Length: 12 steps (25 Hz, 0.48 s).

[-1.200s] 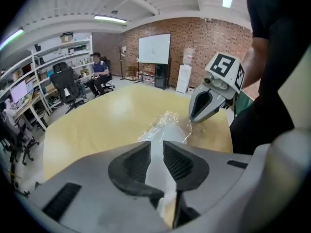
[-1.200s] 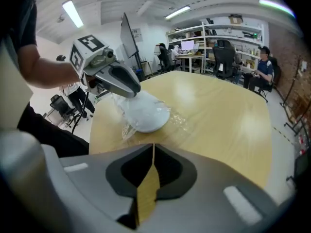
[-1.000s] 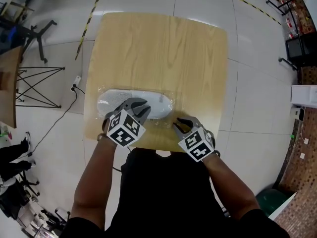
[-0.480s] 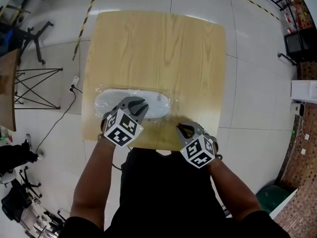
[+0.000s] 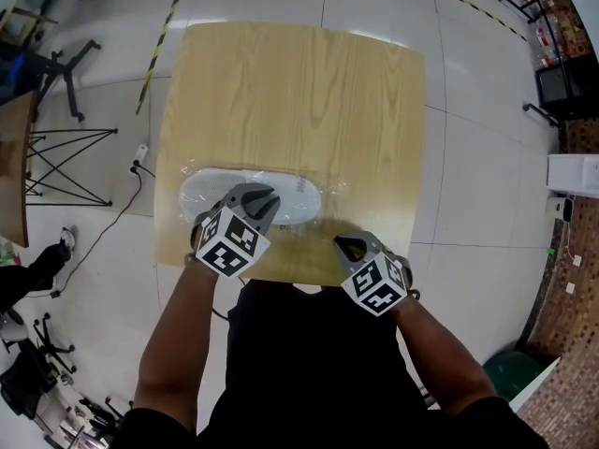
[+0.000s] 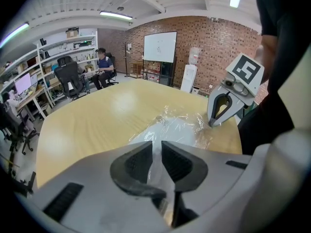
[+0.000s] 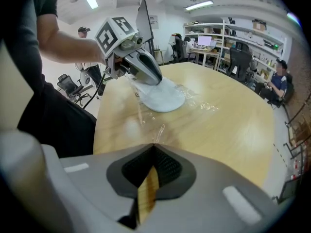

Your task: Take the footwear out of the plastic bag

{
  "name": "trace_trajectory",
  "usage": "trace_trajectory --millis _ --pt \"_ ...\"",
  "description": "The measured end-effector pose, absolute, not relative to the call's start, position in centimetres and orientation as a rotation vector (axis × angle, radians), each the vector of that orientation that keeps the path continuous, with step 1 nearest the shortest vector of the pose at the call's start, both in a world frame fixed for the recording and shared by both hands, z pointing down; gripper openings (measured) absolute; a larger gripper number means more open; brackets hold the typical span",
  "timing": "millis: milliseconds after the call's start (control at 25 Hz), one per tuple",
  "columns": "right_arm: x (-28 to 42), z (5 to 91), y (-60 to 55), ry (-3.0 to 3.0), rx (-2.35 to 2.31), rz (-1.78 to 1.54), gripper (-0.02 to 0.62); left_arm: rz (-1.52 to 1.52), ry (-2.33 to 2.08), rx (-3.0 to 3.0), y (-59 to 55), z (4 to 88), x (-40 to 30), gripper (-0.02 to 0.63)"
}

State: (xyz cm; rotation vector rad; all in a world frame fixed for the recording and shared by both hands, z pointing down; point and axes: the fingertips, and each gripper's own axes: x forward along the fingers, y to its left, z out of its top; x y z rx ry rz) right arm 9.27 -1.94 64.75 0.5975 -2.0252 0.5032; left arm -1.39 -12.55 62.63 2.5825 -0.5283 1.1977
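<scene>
Barely started from where I'm driving. The footwear (image 5: pixel 292 191) is fully inside the plastic bag (image 5: pixel 333 200), and the bag lies flat on the table (image 5: pixel 299 92), in the lower left part of the tabletop in the head view, close to the near edge. Nothing is out yet.

The left gripper (image 5: pixel 260 198) sits over the middle of the bag. Its jaws have just been closing, and the narrow gap left between them is filled edge to edge with bag film, with the white footwear behind it. I read that as a pinch on the film.

The right gripper (image 5: pixel 348 244) is at the bag's lower right end with its jaws fully together. A crease of film runs straight into the tips, so it looks like it's nipping the bag edge there.

Left to do, as I judge it: open the bag mouth and draw the footwear clear.

The footwear is white, flat and oval, long axis left to right, like a thin slipper. The bag is clear, crinkly and glossy.
</scene>
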Motion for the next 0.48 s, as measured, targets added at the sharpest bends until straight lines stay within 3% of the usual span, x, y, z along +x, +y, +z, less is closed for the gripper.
trace_trajectory --millis 320,400,480 --pt "9.6 64.5 -2.2 -2.055 0.665 0.547 0.017 1.185 -0.555 2.585 -12.8 62.5 -1.4 0.058" --pt "9.8 64.2 -2.0 -2.062 0.661 0.56 0.185 1.183 -0.561 2.588 -12.9 62.4 -1.4 0.057" --pt "10.0 63.5 -1.8 -2.07 0.666 0.559 0.196 1.179 -0.565 2.589 -12.9 62.5 -1.4 0.055"
